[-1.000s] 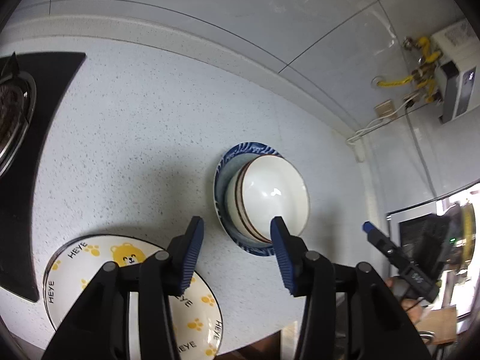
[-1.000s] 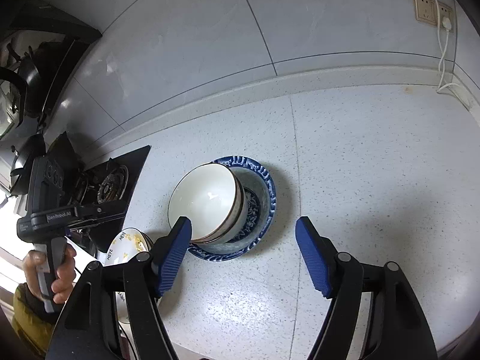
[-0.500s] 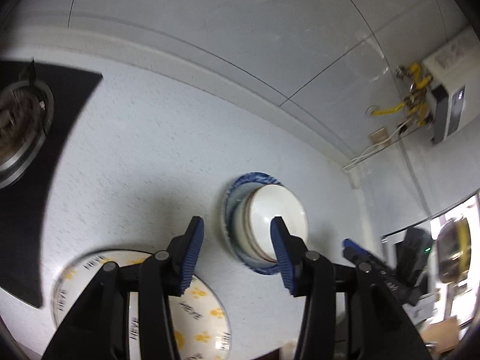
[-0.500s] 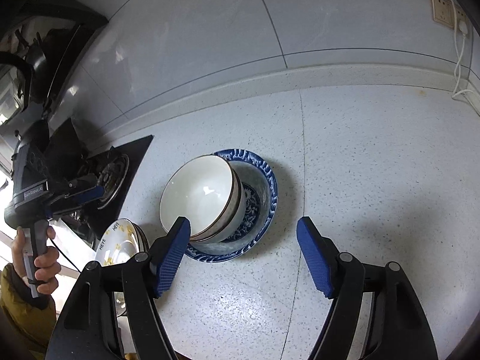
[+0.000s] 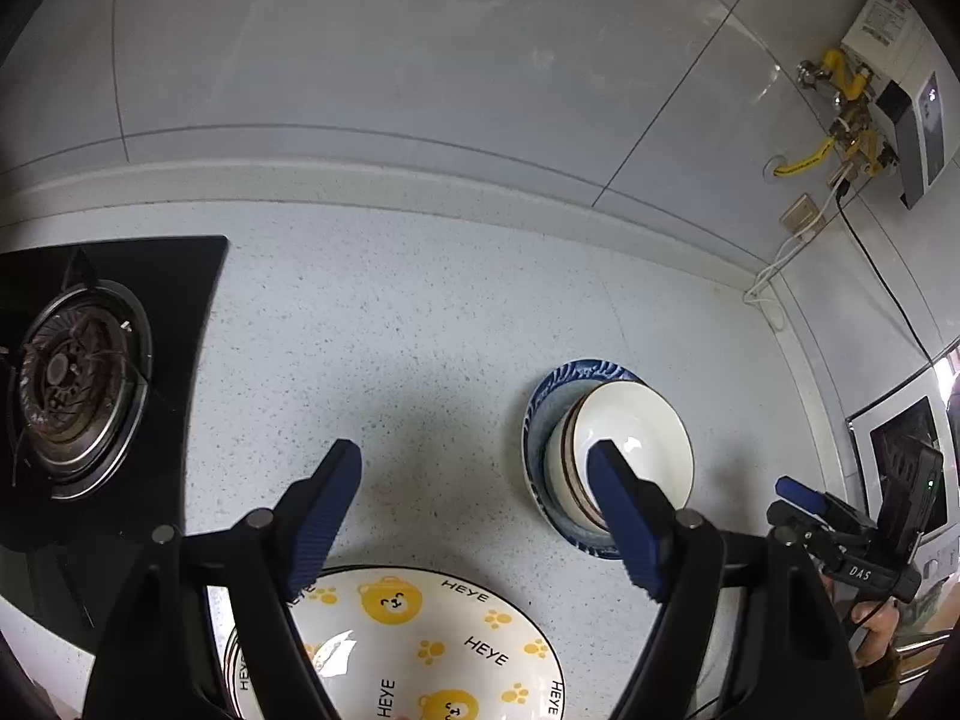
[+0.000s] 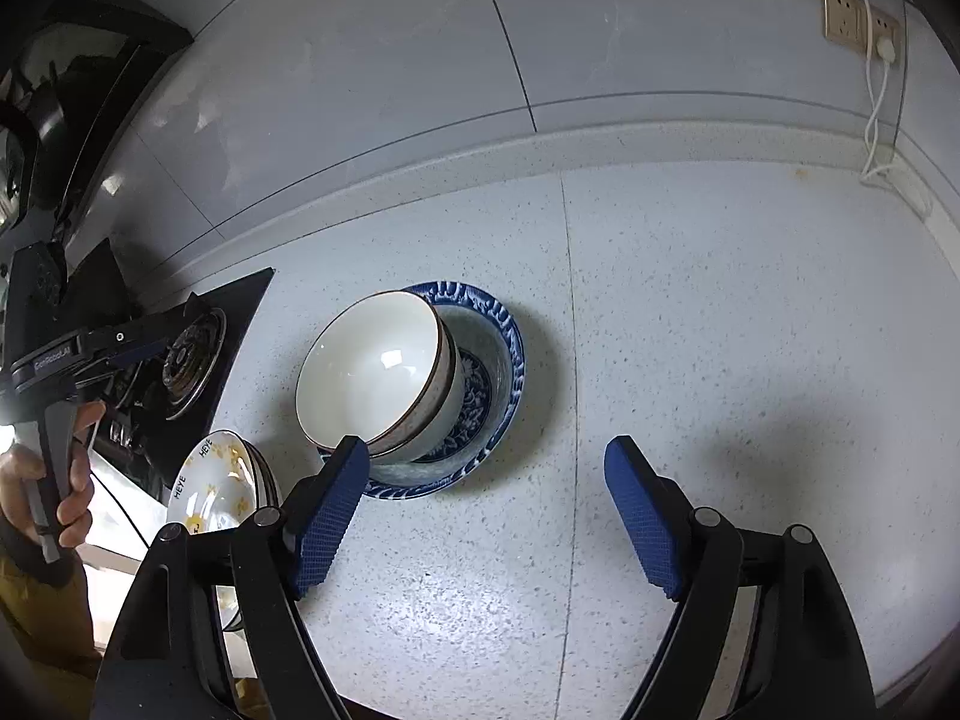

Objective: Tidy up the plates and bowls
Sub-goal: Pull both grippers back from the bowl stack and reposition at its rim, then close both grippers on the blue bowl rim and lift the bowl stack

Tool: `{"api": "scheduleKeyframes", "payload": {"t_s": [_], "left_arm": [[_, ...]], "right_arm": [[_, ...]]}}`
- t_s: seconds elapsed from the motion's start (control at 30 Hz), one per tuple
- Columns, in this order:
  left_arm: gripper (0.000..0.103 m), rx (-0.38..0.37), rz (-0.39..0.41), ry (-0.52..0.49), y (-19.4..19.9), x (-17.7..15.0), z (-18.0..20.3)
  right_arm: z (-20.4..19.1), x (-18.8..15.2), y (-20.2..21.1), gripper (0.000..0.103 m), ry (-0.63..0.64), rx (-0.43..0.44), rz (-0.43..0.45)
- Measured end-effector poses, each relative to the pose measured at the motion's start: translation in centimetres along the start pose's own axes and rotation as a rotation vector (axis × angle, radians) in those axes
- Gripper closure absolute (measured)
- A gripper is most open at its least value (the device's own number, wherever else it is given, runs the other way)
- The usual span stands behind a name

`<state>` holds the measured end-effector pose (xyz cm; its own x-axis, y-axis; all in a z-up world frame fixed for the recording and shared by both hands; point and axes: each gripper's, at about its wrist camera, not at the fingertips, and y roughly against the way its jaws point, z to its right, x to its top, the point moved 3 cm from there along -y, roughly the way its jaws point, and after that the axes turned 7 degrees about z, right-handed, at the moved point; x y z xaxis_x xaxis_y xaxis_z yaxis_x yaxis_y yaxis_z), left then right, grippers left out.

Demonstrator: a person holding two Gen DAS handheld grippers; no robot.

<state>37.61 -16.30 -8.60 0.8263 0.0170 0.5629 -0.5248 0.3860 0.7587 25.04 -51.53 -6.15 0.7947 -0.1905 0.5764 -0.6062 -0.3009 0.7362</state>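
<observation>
Two stacked white bowls with brown rims (image 5: pixel 636 444) (image 6: pixel 378 378) lie tilted inside a blue patterned plate (image 5: pixel 576 375) (image 6: pixel 504 330) on the speckled counter. A white plate with yellow bears and "HEYE" lettering (image 5: pixel 414 642) (image 6: pixel 210 480) lies at the counter's front edge, on top of another dish. My left gripper (image 5: pixel 474 474) is open and empty above the counter, between the bear plate and the bowls. My right gripper (image 6: pixel 486 468) is open and empty, just in front of the blue plate. Each gripper shows in the other's view, the right one (image 5: pixel 840 528) and the left one (image 6: pixel 72 354).
A black gas hob with a burner (image 5: pixel 72 384) (image 6: pixel 186 360) takes up the counter's left end. The tiled wall (image 5: pixel 420 60) runs behind. A socket with a white cable (image 6: pixel 864 30) and a water heater with yellow pipes (image 5: pixel 888 84) are at the right.
My left gripper has pulled back and swung left, so the hob and bear plate fill more of its view and the bowls sit further right. My right gripper has barely moved.
</observation>
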Motion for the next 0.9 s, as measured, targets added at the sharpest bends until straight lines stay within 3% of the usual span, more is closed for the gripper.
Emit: {"api": "scheduleKeyframes", "payload": {"t_s": [0.23,0.5,0.63,0.77,0.9], "left_arm": [[0.026,-0.038,-0.131,0.036,-5.1,-0.5,-0.9],[0.028,-0.137,-0.284,0.135,-10.4,-0.6,-1.5],[0.044,-0.191,-0.362,0.192,-13.2,-1.3,-2.0],[0.062,-0.218,-0.412,0.197,-15.0,-2.0,-1.3],[0.067,-0.218,-0.452,0.199,-16.5,-2.7,-1.0]], "right_arm": [[1.1,0.2,-2.3,0.026,-0.032,-0.007,-0.029],[3.5,0.7,-5.1,0.027,-0.140,0.068,-0.095],[4.4,1.0,-6.9,0.037,-0.188,0.116,-0.148],[4.6,0.9,-8.5,0.056,-0.203,0.147,-0.193],[4.6,0.7,-10.0,0.061,-0.203,0.153,-0.234]]}}
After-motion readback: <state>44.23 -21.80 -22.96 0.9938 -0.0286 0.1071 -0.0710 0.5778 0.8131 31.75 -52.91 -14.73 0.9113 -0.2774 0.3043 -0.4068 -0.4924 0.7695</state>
